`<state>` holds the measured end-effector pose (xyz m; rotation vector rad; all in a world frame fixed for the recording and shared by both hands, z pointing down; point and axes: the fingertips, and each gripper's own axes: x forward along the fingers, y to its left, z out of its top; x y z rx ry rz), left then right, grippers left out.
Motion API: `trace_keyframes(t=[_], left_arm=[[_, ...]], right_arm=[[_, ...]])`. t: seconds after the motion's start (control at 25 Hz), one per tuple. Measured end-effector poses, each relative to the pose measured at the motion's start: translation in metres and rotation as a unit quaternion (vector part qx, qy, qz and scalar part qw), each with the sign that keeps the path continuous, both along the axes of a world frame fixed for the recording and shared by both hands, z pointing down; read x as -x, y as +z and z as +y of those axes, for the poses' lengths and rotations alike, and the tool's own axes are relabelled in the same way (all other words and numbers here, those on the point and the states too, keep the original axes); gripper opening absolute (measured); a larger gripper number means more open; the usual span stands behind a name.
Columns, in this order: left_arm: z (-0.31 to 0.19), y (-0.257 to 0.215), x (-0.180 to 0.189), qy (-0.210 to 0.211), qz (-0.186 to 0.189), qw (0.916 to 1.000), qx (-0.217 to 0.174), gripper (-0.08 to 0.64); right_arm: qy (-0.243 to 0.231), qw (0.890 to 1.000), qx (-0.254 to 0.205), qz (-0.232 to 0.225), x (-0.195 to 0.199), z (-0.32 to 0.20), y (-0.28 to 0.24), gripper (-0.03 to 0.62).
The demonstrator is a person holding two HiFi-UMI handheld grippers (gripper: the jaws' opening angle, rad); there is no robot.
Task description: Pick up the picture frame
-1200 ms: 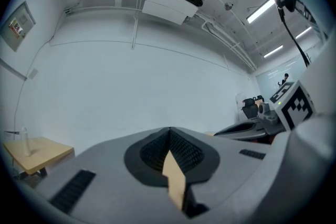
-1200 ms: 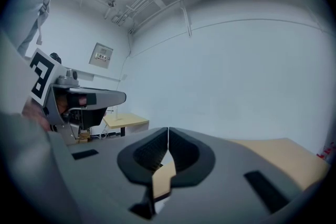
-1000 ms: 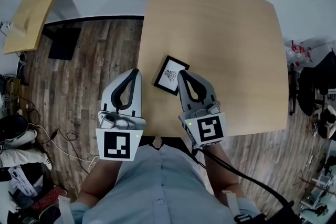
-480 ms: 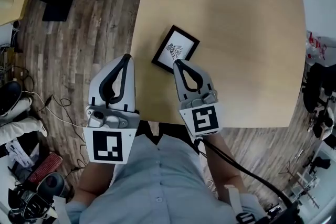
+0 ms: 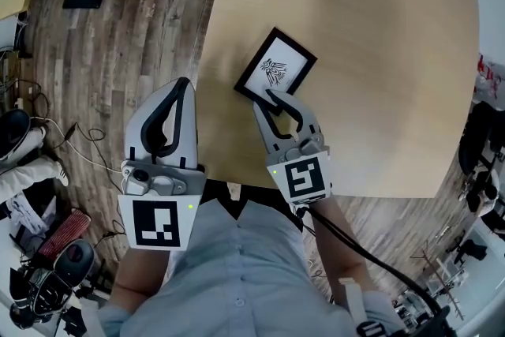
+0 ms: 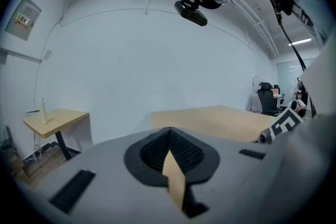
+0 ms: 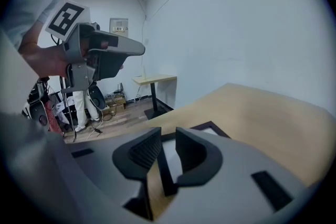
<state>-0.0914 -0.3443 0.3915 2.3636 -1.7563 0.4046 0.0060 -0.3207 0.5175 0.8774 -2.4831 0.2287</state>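
On the near-left part of the light wooden table (image 5: 379, 51) lies the picture frame (image 5: 276, 71) — black-edged, flat, with a white sheet and a small dark drawing inside, its long side turned toward 1 o'clock in the head view. The right gripper (image 5: 276, 100) sits at the frame's 6 o'clock, low over the tabletop. Its 2 jaws stand a little apart, and in the right gripper view the frame's black near edge (image 7: 210, 127) runs up through the narrow gap between them; whether the pads touch it cannot be told.

At 9 o'clock of the right gripper, the left gripper (image 5: 183, 84) hangs over the table's left edge and the wooden plank floor (image 5: 134, 35), well apart from the frame. In the left gripper view its 2 jaws meet at the tips with nothing between them — only a wedge of tabletop colour shows below the pads. A small side table (image 6: 55, 118) stands off at 9 o'clock there, against the pale wall.
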Motion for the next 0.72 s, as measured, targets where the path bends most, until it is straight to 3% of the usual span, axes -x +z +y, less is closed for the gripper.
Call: trace_keyframes(t=[0.36, 0.72], left_arm=[[-0.017, 0.016, 0.008, -0.009, 0.002, 0.9998, 0.02, 0.002], [-0.017, 0.022, 0.013, -0.018, 0.004, 0.9995, 0.028, 0.001]], right_arm=[[-0.044, 0.997, 0.039, 0.043, 0.008, 0.002, 0.031, 0.084], [-0.047, 0.995, 0.072, 0.056, 0.009, 0.01, 0.049, 0.086]])
